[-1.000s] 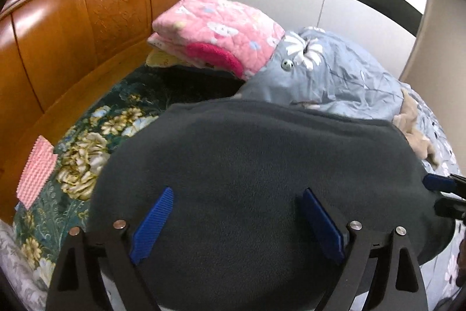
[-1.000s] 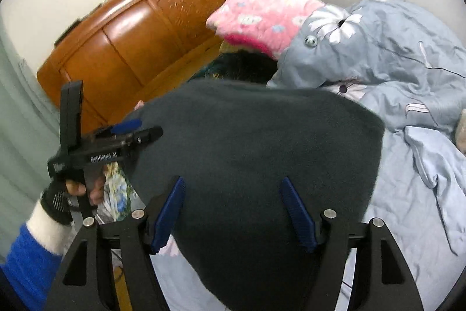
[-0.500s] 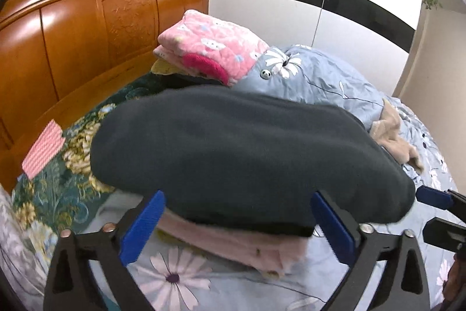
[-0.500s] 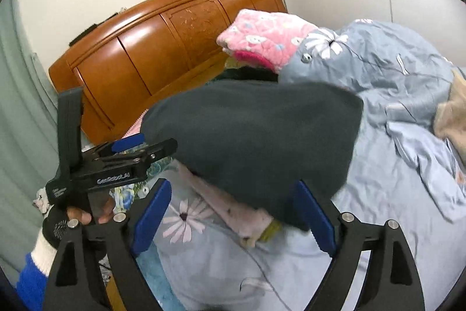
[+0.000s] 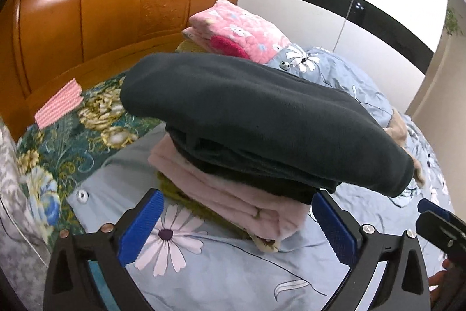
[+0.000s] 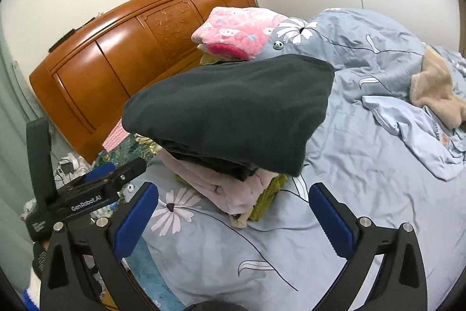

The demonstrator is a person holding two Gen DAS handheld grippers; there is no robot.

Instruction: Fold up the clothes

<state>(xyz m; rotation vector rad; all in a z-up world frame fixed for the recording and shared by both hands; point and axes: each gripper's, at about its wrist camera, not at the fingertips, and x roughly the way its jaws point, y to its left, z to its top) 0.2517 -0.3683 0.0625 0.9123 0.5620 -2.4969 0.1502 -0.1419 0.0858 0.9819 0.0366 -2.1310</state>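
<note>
A folded dark grey-green garment (image 5: 262,112) (image 6: 233,112) lies on top of a stack on the bed. Under it are a folded pale pink garment (image 5: 221,188) (image 6: 218,188) and an olive green one (image 5: 180,194) (image 6: 268,203). My left gripper (image 5: 237,206) stands open just in front of the stack, nothing between its blue pads. My right gripper (image 6: 233,194) is drawn back from the stack's other corner, its jaws still opening, with nothing between them. Each gripper also shows at the edge of the other's view.
The stack rests on a light blue floral quilt (image 6: 364,179). A wooden headboard (image 5: 102,19) stands behind, with a pink blanket (image 5: 241,31) in front of it. A beige garment (image 6: 437,83) and a light blue garment (image 6: 413,130) lie at the right. A pink ribbed cloth (image 5: 58,101) lies at the left.
Both grippers have pulled back from the dark garment and opened wider. The garment, which filled both views, now lies on the stack.
</note>
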